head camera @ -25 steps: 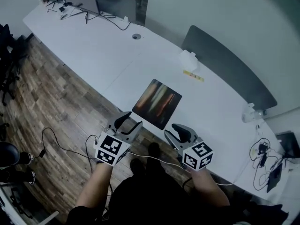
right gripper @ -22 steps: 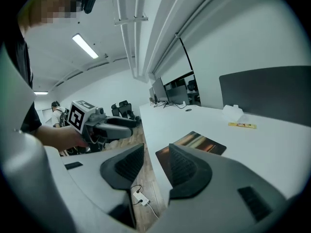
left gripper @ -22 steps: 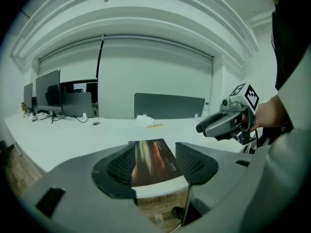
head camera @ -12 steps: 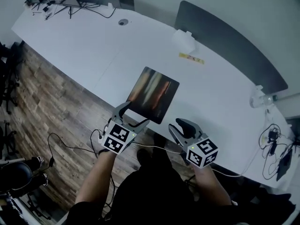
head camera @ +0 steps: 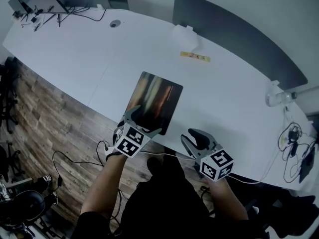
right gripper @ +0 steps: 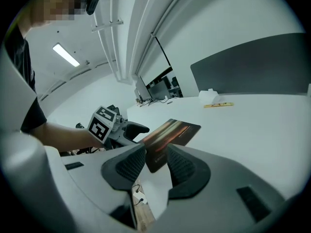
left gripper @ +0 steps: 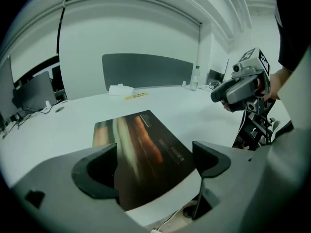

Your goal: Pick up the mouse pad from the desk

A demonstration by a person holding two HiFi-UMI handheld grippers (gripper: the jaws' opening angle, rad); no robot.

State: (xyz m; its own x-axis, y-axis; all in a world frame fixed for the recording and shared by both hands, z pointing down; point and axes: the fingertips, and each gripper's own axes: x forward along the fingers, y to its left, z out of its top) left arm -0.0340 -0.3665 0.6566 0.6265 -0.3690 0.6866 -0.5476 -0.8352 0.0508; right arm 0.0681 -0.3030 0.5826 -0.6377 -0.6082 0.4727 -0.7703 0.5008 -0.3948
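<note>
Left gripper lowered to mouse pad edge, fingers widening, empty; right gripper's narrowing, apart, empty.

Grey divider panel is standing at the back; white box and yellow strip are lying just in front of it. Clear bottle is sitting near its right end. Cables are trailing far left, wood floor is showing below.
</note>
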